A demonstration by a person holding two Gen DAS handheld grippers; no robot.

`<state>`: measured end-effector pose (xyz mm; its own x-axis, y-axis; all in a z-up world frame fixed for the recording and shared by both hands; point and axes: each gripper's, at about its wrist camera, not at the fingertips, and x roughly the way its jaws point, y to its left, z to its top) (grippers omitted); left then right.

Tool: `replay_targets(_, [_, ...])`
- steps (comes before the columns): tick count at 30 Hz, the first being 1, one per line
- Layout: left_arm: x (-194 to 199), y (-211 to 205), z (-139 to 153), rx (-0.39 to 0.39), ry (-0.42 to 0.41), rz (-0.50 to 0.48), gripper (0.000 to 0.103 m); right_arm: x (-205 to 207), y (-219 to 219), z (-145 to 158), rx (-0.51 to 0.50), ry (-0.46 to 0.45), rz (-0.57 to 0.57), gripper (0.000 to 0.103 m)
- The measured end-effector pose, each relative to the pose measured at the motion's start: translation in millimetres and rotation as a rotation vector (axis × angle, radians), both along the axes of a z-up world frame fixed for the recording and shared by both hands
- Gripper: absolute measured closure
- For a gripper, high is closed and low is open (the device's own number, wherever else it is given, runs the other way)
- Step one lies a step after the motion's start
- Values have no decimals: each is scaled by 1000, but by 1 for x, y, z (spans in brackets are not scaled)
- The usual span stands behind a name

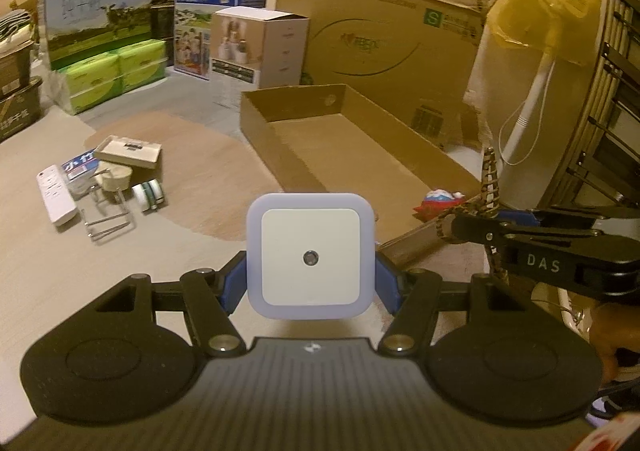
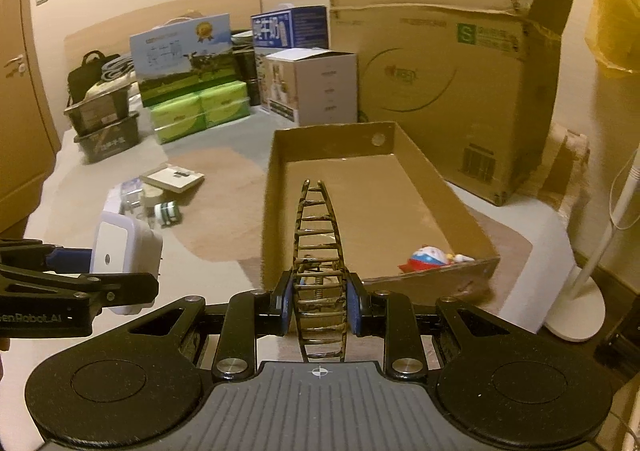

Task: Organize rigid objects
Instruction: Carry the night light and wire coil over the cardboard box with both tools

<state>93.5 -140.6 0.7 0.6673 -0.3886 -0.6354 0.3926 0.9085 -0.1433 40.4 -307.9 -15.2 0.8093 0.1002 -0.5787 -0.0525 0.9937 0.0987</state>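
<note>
Both hands are loaded at once, which makes sense for sorting: one trip, two items. The left gripper (image 1: 310,283) has its fingers about halfway apart, clamped on the sides of a square plug-in night light (image 1: 311,256), face toward the camera. The right gripper (image 2: 319,305) is squeezed nearly shut on a thin camo-patterned hair claw clip (image 2: 319,235), poking out over the shallow cardboard tray (image 2: 276,187). A small red-white-blue toy (image 2: 426,257) already sits in the tray's near corner, so that's probably the drop spot. The remaining pile (image 1: 100,187), including a white remote, waits on the floor to the left.
</note>
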Motion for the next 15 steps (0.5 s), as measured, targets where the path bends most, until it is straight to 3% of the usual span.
replay_targets(15, [37,-53,4,20,-18,-84,41,27,-43,1,3,-5,-44,76])
